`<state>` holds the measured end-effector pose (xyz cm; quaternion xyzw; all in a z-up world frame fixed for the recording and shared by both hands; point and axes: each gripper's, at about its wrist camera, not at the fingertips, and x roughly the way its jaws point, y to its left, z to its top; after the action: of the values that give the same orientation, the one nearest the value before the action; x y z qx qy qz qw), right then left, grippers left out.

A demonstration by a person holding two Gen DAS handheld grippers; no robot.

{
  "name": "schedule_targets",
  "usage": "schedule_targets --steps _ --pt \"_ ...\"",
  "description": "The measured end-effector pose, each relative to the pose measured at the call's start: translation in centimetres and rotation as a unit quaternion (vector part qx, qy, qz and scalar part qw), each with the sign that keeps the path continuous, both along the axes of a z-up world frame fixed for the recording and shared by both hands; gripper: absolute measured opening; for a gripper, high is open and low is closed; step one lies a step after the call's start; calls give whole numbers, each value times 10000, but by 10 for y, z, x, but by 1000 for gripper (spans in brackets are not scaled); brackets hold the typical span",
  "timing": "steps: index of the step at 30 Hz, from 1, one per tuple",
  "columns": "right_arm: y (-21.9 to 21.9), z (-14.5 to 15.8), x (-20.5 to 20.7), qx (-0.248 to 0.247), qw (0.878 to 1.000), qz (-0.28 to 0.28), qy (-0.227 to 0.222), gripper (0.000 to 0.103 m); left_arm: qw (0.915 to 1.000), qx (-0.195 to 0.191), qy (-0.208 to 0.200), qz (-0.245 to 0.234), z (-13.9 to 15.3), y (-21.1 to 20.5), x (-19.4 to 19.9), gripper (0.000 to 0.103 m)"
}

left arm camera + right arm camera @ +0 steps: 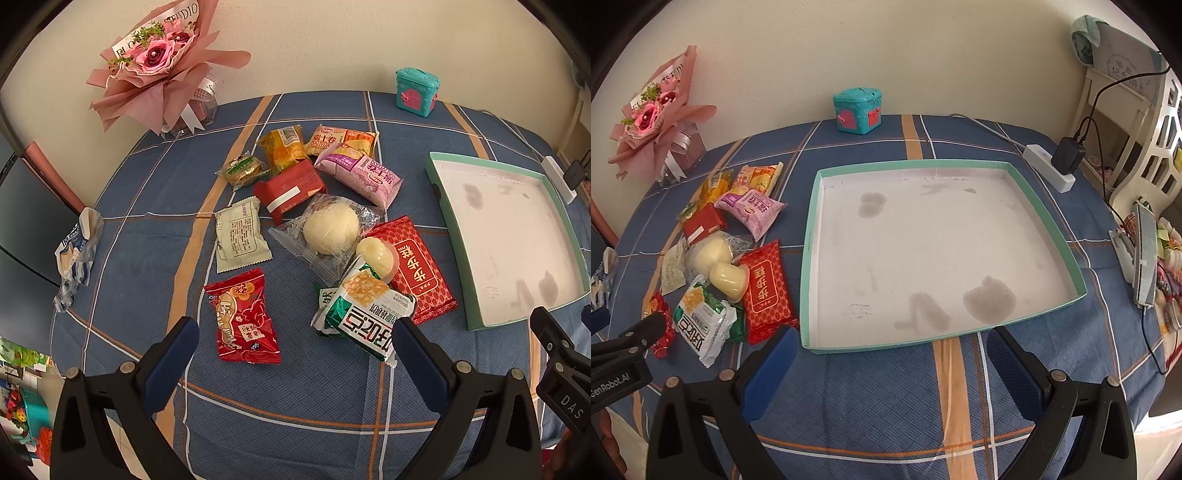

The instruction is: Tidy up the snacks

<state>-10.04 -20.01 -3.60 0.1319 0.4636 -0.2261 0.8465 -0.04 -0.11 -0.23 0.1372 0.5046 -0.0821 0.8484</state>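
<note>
Left wrist view looks down on a pile of wrapped snacks spread over a tabletop (332, 398) covered in blue plaid cloth. Its left claw (295, 350) is released, fingers wide apart and holding nothing, at the bottom of the frame. Between the fingertips and just above them lie a red candy packet (243, 319) toward the left finger and a green-and-white cracker packet (364, 312) whose lower corner sits just beside the right finger. Further up the frame sit a clear-wrapped round bun (330, 229), a red patterned flat packet (413, 271), a white sachet (240, 236), and a purple Swiss roll pack (360, 177). A teal-rimmed shallow box (447, 221) lies at the right edge, with nothing in it.

Right wrist view shows the same box (809, 258) at centre frame, its near edge just above the released right claw (890, 354), which holds nothing. The snack pile lies at left, beside the box; the red flat packet (764, 291) nearly touches the rim. A teal toy chest (857, 110) stands near the wall, a pink bouquet (650, 118) upper left.
</note>
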Motion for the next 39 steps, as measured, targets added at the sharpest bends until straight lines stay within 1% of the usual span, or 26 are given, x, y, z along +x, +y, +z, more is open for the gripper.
schedule_targets --steps 27,29,33,37,39 --pt "1 -1 0 -19 10000 13 55 103 10000 10 27 13 -3 1 0 103" --pt "1 -1 1 -15 10000 29 57 103 10000 -51 37 24 -2 3 0 103" --pt "8 -1 7 104 9997 198 -12 103 9987 -367 155 315 0 20 8 103" --pt "22 -3 23 264 9984 486 -78 103 9970 -366 252 641 -6 42 18 103" --pt "33 -3 32 290 9970 704 -109 103 9955 -460 313 764 -9 54 24 103"
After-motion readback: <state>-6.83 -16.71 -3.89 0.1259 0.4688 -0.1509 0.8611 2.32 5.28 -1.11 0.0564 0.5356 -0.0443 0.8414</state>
